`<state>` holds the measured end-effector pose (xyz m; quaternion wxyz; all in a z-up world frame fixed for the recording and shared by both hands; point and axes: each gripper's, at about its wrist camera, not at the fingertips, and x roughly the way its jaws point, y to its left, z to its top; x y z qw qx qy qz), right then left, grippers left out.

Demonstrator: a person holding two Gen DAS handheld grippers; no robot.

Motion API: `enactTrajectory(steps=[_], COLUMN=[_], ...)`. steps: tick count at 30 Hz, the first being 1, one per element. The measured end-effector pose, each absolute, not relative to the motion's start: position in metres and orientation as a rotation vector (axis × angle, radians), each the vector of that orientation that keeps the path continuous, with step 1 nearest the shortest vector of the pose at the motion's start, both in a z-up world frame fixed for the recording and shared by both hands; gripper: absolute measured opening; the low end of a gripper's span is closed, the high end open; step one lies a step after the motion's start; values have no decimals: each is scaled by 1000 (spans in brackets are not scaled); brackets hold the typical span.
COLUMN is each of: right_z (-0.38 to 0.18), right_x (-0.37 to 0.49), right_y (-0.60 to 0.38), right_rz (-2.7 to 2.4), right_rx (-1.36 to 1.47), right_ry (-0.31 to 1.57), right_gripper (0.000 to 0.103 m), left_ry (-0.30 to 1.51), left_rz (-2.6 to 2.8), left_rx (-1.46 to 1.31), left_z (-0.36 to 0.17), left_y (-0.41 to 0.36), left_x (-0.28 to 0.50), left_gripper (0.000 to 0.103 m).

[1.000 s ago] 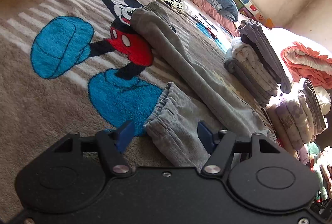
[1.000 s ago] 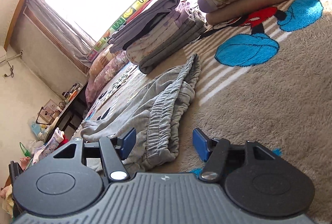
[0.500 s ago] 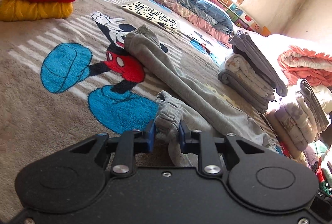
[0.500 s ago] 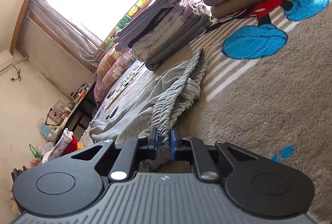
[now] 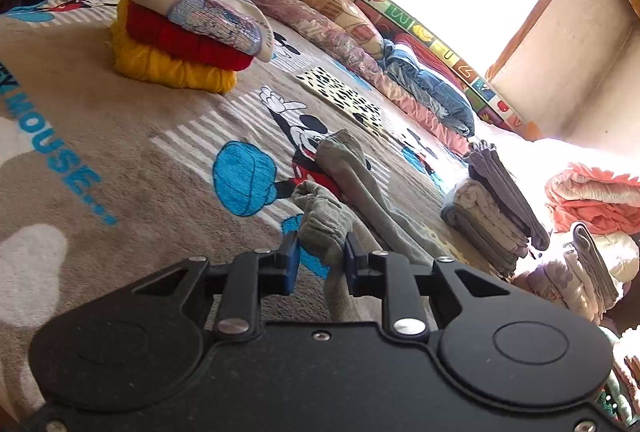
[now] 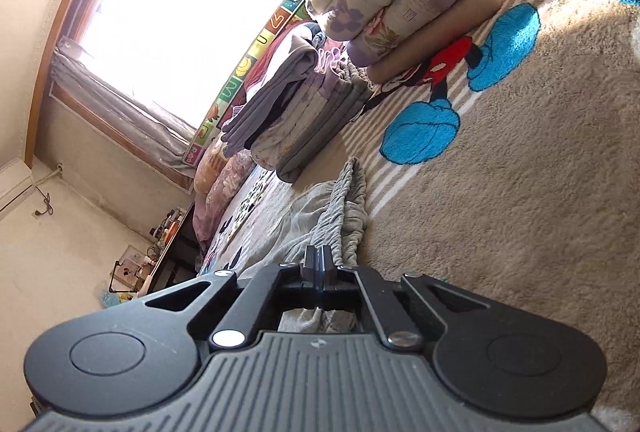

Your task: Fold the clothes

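Observation:
Grey sweatpants (image 5: 360, 188) lie on a beige Mickey Mouse blanket (image 5: 120, 136). My left gripper (image 5: 320, 260) is shut on one bunched leg cuff and holds it lifted off the blanket; the other leg stretches away beyond it. In the right wrist view the same grey sweatpants (image 6: 336, 208) show their gathered waistband. My right gripper (image 6: 320, 264) is shut tight on the waistband edge, lifted a little, with cloth hanging under the jaws.
A yellow, red and white folded stack (image 5: 180, 36) sits at the far left. Folded grey and cream piles (image 5: 492, 208) stand to the right, also in the right wrist view (image 6: 296, 120). Larger folded blankets (image 6: 392, 0), a window, pillows and a desk lie beyond.
Both grippers closed on the sweatpants, the left on the cuff and the right on the waistband, then rose and lifted the cloth off the blanket.

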<state>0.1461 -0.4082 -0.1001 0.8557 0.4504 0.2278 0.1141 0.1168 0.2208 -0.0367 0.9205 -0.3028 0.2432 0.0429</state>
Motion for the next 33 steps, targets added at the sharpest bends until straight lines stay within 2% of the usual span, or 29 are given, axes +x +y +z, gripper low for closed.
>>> enactTrajectory(steps=[2,5,7,12,21,23,24,25,27,33], right_z=[-103,-113,-122,-127,-124,-124,-125,-128,-134,-133], right_x=[141,141,144,154,184,191,194,196,196,166], right_y=[-407,-402,-396,-383,-358,-352,-351,-350,-355,-386], right_rz=[243,244,255,275,251,252,252,251,269,292], right_rx=[931,934,951,972,896,863,853,863,943,1189], right_ry=[499,545,578,583,566,575,586,589,583,533], right_gripper=[3,11,56,65,66,49,30,23,20,17], left_ry=[512,526,528,556,606,609,609,608,607,571], left_rz=[114,134,132,146,150,149,149,148,149,86], left_rx=[-646,-663,-661,-666,-680,-690,-693,-696,-707,-706], left_z=[-48,-66,-76,-88,-100,-101,-102,-102,-100,-77], left_y=[231,241,243,247,252,253,253,253,254,252], left_x=[116,117,121,132,142,142,142,142,142,123], left_gripper=[21,21,21,21,22,22,22,22,22,22])
